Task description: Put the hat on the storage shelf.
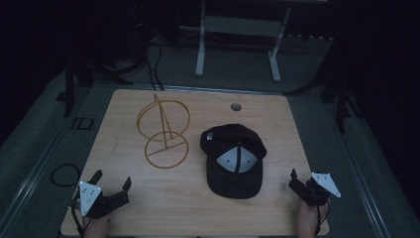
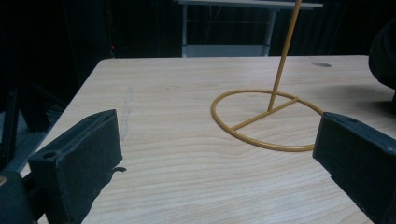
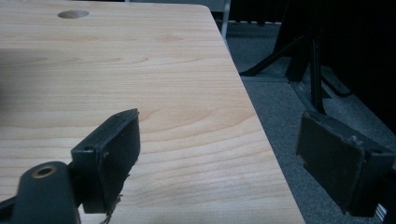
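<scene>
Cap (image 1: 234, 161) and wire stand (image 1: 164, 131) on the table, both my grippers parked wide apart at the near edge.

Black fabric with a stiff flat brim toward me and pale grey panels showing on the crown, the cap sits right of centre on the pale wood-grain table (image 1: 163, 198); just to its left stands the thin mustard-yellow wire stand, a flat ring base with a crossbar, a slanted rod and an upright ring on top. My left gripper (image 1: 113, 182) sits at the near left corner, its matte black blocky jaws spread with nothing between them, bare wood under them. My right gripper (image 1: 296, 181) is at the near right edge, jaws likewise apart and empty; one seems to hang past the table edge, though the dim light makes that hard to judge.
</scene>
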A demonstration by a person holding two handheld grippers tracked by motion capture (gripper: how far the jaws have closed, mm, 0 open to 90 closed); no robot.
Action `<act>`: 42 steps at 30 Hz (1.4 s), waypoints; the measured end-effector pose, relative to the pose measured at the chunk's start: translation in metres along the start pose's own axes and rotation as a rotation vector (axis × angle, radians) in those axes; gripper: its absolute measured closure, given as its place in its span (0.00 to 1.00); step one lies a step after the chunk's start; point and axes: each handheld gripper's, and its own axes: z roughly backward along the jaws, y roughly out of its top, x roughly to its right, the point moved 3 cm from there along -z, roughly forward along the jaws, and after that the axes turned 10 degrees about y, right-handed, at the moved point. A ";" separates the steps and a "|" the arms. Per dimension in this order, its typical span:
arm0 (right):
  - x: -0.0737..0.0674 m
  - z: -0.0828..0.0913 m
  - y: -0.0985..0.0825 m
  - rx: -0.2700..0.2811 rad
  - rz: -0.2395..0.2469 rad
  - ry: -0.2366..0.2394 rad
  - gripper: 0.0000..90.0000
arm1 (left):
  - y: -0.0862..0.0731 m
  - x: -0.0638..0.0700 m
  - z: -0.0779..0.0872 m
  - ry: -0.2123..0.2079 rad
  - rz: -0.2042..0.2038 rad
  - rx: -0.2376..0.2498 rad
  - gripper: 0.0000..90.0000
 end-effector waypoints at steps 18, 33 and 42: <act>-0.041 0.033 0.073 0.050 0.106 0.270 0.15 | -0.001 -0.001 0.000 -0.029 0.014 -0.015 0.02; -0.093 0.030 0.127 -0.005 0.290 0.502 0.18 | 0.000 0.003 0.002 -0.077 -0.013 -0.035 0.02; -0.112 -0.003 0.129 -0.072 0.317 0.517 0.29 | 0.000 0.003 0.001 -0.085 -0.010 -0.043 0.02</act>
